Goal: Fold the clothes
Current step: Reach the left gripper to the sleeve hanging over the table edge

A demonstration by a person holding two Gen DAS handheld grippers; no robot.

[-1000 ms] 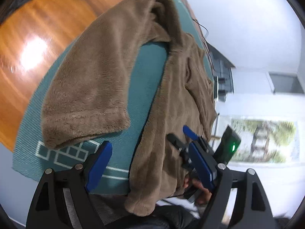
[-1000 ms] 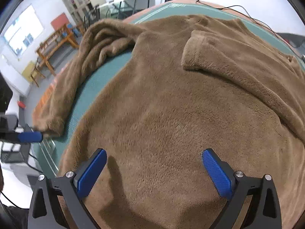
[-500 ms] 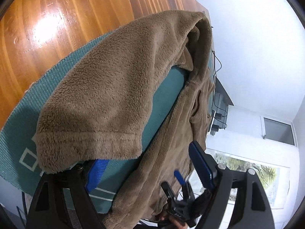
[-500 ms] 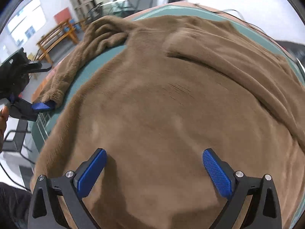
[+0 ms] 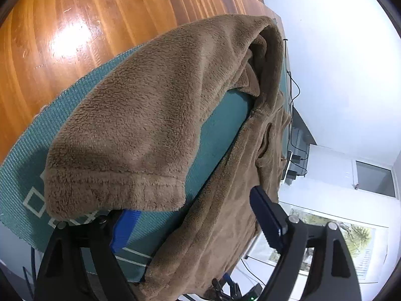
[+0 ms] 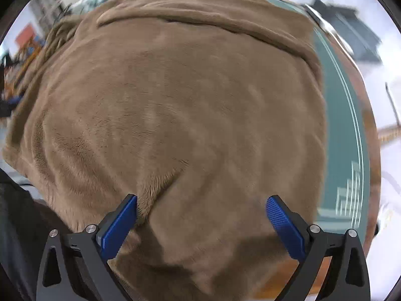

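Note:
A brown fleece garment (image 6: 180,105) lies spread on a teal mat (image 5: 220,135) over a wooden table. In the left wrist view its sleeve (image 5: 140,130) stretches toward me, and the cuff end (image 5: 115,190) lies just over the left pad. My left gripper (image 5: 195,223) is open, its fingers either side of the cuff's corner and the body's edge. In the right wrist view my right gripper (image 6: 200,215) is open and low over the body of the garment; its left pad (image 6: 120,223) presses into a fleece wrinkle. The right gripper's tips (image 5: 228,288) show faintly at the bottom of the left wrist view.
The glossy wooden table top (image 5: 75,30) lies bare beyond the mat. The mat's white-lined border (image 6: 351,135) runs on the right of the right wrist view. A cable (image 5: 293,95) trails off the table's far edge. White walls and a framed picture (image 5: 345,240) lie beyond.
My left gripper has moved in close to the sleeve cuff, which now overlaps its left pad. My right gripper has swung right and lower over the garment's body; its pad now touches the fleece.

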